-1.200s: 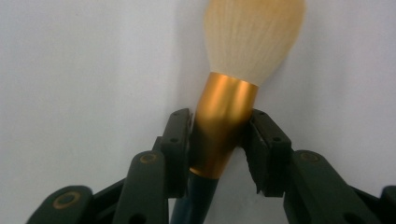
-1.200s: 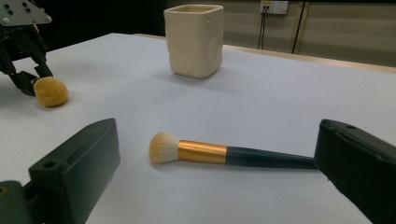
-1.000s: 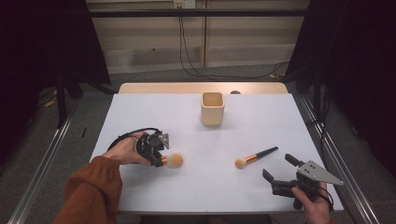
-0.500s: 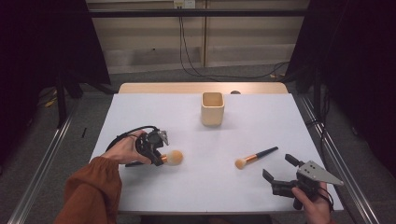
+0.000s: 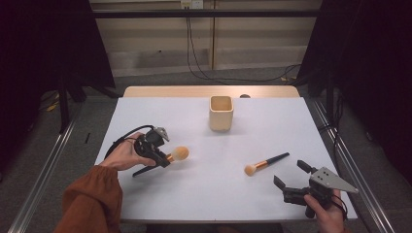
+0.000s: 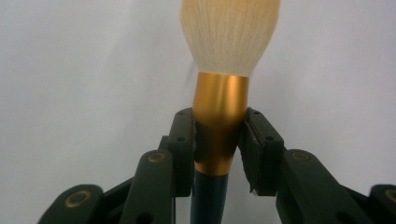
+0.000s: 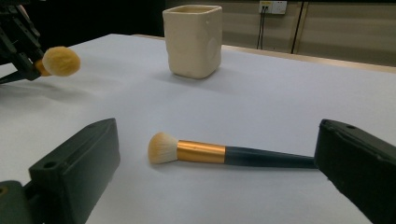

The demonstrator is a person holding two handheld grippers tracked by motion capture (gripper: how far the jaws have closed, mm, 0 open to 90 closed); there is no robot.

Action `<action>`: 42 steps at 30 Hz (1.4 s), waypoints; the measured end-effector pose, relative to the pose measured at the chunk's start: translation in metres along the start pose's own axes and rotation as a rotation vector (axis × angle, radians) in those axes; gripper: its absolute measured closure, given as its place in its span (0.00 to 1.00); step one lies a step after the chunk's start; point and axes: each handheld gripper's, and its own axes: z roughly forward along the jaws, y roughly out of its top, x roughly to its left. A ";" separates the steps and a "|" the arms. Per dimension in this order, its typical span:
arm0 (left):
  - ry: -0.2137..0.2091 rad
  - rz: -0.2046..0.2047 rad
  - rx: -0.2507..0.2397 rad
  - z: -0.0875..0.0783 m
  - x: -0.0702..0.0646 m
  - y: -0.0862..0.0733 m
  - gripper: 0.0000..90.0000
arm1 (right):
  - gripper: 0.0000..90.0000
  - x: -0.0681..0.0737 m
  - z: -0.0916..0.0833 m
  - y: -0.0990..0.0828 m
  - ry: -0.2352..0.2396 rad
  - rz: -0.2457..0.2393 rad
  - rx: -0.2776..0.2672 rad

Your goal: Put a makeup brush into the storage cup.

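A big makeup brush [image 5: 176, 155] with a cream head and gold collar is held a little above the white table [image 5: 194, 131]. My left gripper [image 5: 164, 158] is shut on its gold collar [image 6: 219, 126], pads pressed on both sides. A second, slimmer brush [image 5: 266, 162] with a dark handle lies flat on the table right of centre, its bristles [image 7: 161, 147] pointing left in the right gripper view. My right gripper [image 5: 290, 181] rests near the table's front right corner, jaws wide apart, a short way from that brush. A beige square cup [image 5: 221, 112] stands upright at the back centre.
A black cable [image 5: 127, 136] loops from my left gripper across the table's left side. A wooden strip [image 5: 160, 91] runs along the far table edge. Dark curtains and metal floor rails flank the table.
The big brush in my left gripper has lifted slightly and shifted a little to the right. My right gripper has kept still.
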 end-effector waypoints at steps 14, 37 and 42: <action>0.042 -0.026 -0.257 -0.028 -0.006 -0.009 0.75 | 0.00 -0.001 0.000 0.000 -0.002 0.001 -0.001; 0.125 -0.120 -0.510 -0.032 -0.010 -0.031 0.75 | 0.00 -0.002 0.000 0.000 -0.008 0.011 -0.005; 0.148 -0.157 -0.555 -0.028 -0.010 -0.035 0.75 | 0.00 -0.002 0.000 0.000 -0.007 0.011 -0.007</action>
